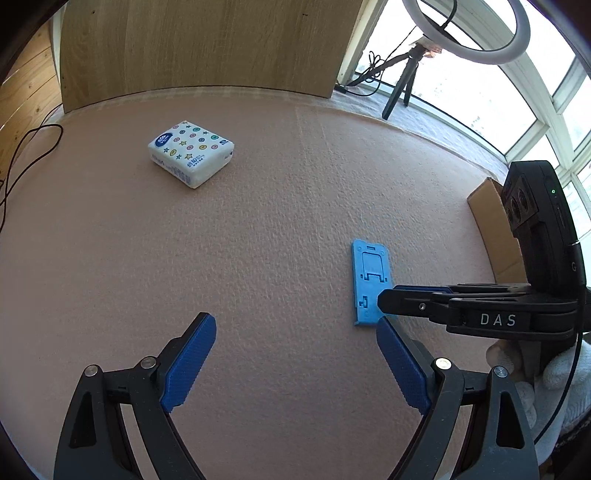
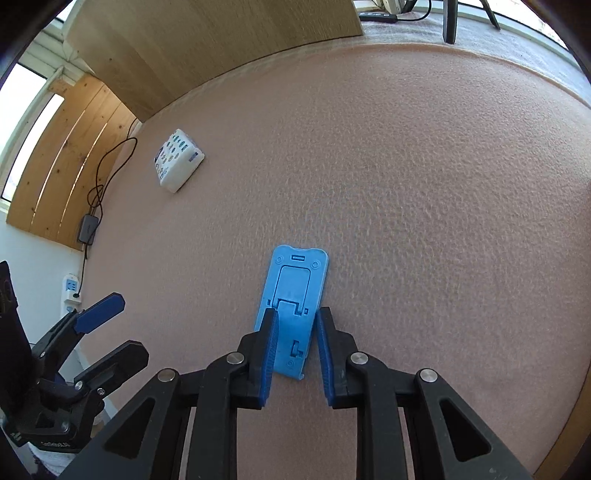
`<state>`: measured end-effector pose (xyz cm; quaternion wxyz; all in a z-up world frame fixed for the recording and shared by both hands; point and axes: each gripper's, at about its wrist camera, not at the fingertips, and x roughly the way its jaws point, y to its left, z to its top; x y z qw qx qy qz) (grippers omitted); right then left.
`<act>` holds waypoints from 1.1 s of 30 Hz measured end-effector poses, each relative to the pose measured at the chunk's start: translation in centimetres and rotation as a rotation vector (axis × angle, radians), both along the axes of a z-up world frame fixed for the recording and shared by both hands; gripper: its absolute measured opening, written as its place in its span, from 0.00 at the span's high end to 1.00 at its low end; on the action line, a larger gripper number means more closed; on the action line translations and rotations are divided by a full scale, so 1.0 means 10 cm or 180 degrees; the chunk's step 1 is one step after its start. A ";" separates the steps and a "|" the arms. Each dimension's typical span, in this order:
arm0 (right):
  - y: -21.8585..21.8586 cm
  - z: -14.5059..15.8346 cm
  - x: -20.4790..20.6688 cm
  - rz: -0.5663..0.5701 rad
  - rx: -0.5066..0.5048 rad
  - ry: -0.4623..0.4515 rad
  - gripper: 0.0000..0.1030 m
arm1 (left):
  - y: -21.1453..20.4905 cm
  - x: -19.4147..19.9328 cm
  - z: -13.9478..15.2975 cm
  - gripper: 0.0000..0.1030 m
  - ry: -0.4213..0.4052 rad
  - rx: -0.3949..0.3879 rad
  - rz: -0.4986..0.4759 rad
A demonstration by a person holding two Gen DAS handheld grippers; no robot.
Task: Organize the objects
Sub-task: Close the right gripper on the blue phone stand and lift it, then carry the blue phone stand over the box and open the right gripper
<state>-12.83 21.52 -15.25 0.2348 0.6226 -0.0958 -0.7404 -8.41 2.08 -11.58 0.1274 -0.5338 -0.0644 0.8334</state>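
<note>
A flat blue phone stand (image 2: 295, 280) lies on the pink felt table (image 2: 424, 221). My right gripper (image 2: 297, 314) straddles its near half, with a blue pad against each long edge, shut on it. From the left wrist view the stand (image 1: 369, 273) lies right of centre, and the right gripper (image 1: 384, 299) reaches in from the right over its lower corner. My left gripper (image 1: 295, 325) stands open over bare felt, just left of the stand, holding nothing. A white tissue pack (image 1: 192, 151) with coloured dots rests far back on the left.
A wooden board (image 1: 203, 48) stands along the table's far edge. A cardboard box (image 1: 495, 229) sits at the right edge. A ring light on a tripod (image 1: 465, 33) is by the window. A black cable (image 1: 22, 155) and a power strip (image 2: 72, 291) lie off the left side.
</note>
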 end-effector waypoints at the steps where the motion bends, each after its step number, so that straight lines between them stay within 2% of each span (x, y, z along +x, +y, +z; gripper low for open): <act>1: -0.01 -0.01 0.04 0.0035 -0.0110 -0.0082 0.81 | 0.04 0.00 -0.02 0.12 -0.0005 0.0015 -0.0048; 3: 0.04 -0.01 0.09 -0.0059 -0.0160 -0.0121 0.80 | 0.14 0.00 -0.04 0.12 0.0005 0.0049 -0.0154; 5: 0.11 0.01 0.11 -0.0178 -0.0167 -0.0088 0.73 | 0.24 -0.02 -0.09 0.13 -0.0017 0.0072 -0.0258; 7: 0.19 0.03 0.10 -0.0312 -0.0209 -0.0059 0.62 | 0.34 -0.05 -0.14 0.18 -0.0039 0.0052 -0.0359; 9: 0.24 0.04 0.08 -0.0396 -0.0233 -0.0058 0.60 | 0.44 -0.08 -0.17 0.20 -0.0063 0.0056 -0.0471; 15: 0.20 0.11 0.02 -0.0434 -0.0175 -0.0008 0.60 | 0.55 -0.22 -0.29 0.29 -0.0218 0.0287 -0.0543; 17: 0.16 0.11 0.01 -0.0416 -0.0168 0.0003 0.60 | 0.57 -0.23 -0.29 0.32 -0.0192 0.0316 -0.0561; 20: 0.11 0.08 0.00 -0.0380 -0.0149 -0.0023 0.60 | 0.58 -0.26 -0.30 0.44 -0.0225 0.0405 -0.0585; 22: 0.08 0.04 0.00 -0.0357 -0.0151 -0.0056 0.60 | 0.61 -0.25 -0.31 0.55 -0.0227 0.0425 -0.0615; 24: 0.07 0.02 0.00 -0.0335 -0.0127 -0.0054 0.63 | 0.63 -0.23 -0.31 0.61 -0.0210 0.0415 -0.0642; 26: 0.07 0.01 0.01 -0.0312 -0.0123 -0.0054 0.68 | 0.64 -0.21 -0.32 0.70 -0.0228 0.0446 -0.0665; 29: 0.07 -0.01 0.01 -0.0279 -0.0128 -0.0074 0.76 | 0.66 -0.19 -0.31 0.72 -0.0207 0.0415 -0.0663; 33: 0.10 0.00 0.03 -0.0274 -0.0112 -0.0044 0.76 | 0.71 -0.16 -0.25 0.72 -0.0161 0.0427 -0.0683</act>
